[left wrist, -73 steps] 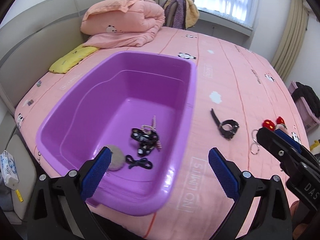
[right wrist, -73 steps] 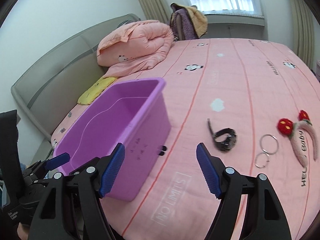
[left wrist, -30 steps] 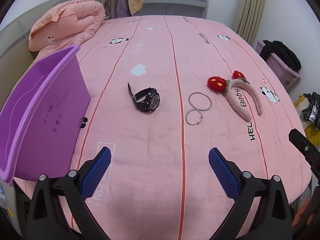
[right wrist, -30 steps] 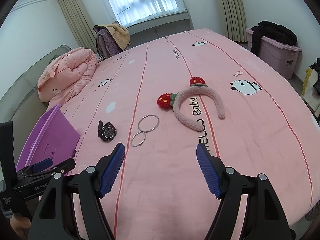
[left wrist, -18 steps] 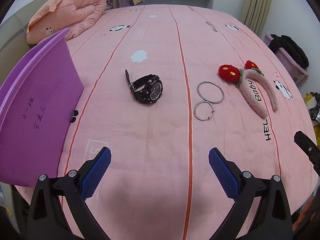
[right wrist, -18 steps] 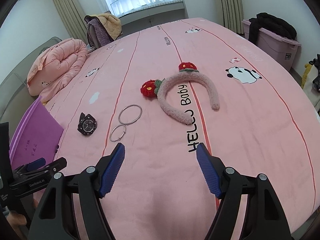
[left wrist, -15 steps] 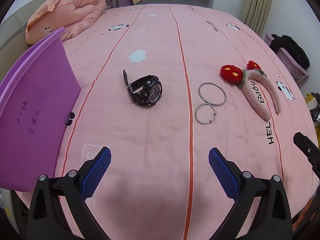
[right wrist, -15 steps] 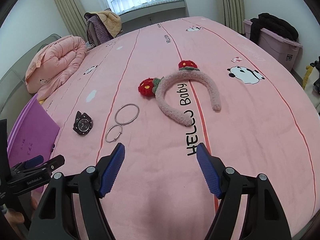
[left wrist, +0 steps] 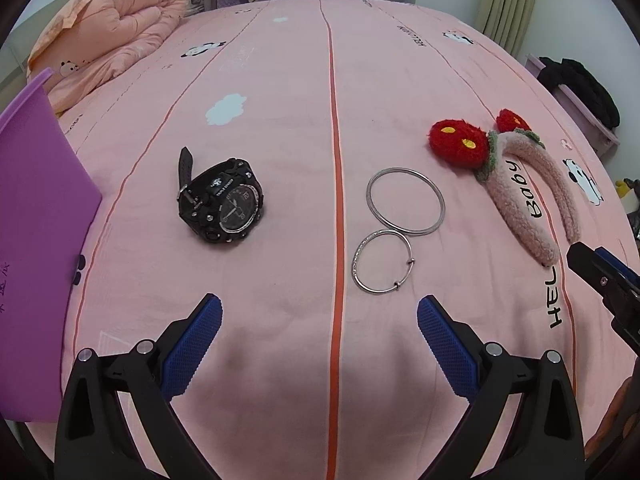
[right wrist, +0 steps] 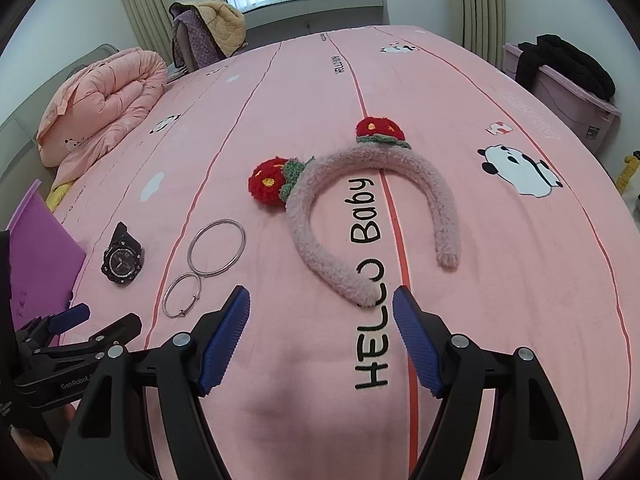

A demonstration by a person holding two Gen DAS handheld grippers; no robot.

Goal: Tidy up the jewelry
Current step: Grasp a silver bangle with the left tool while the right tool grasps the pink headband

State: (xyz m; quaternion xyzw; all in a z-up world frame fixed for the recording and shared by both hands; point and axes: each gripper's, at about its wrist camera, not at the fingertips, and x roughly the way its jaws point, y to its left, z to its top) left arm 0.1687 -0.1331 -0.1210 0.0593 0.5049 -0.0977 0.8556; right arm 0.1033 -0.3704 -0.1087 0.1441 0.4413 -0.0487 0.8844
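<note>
Pink bedsheet (left wrist: 280, 80), printed with pandas and clouds, fills both views; a folded quilt (left wrist: 108, 36) lies at 10 o'clock and a purple tub (left wrist: 36, 240) stands at 9 o'clock in the left wrist view.

My left gripper (left wrist: 318, 334) hangs just above the sheet with its jaws wide apart and nothing between them. My right gripper (right wrist: 322, 338) is likewise spread and empty, its fingers framing the printed words on the sheet.

Jewelry left to sort, all lying loose on the sheet, left view: a black wristwatch (left wrist: 220, 206) at 11 o'clock from my left gripper, a large plain bangle (left wrist: 406, 200) at 1 o'clock, a smaller clasped bangle (left wrist: 382, 260) touching or just beside it, nearer me. A fluffy pink headband (right wrist: 372, 208) with red pompoms lies at 12 o'clock from my right gripper.

Risks, as I judge them: the thin bangles lie flat on soft cloth, so a closing jaw could pinch fabric instead of metal or skate a ring aside; since the two rings meet, lifting one may drag the other. The watch strap may flop and tip the case out of a shallow grip.

Legible writing: "HELLO Baby" on the sheet; "GenRobot" on the left gripper as seen from the right. The watch-face lettering and the handwriting on the tub are too small to read.
</note>
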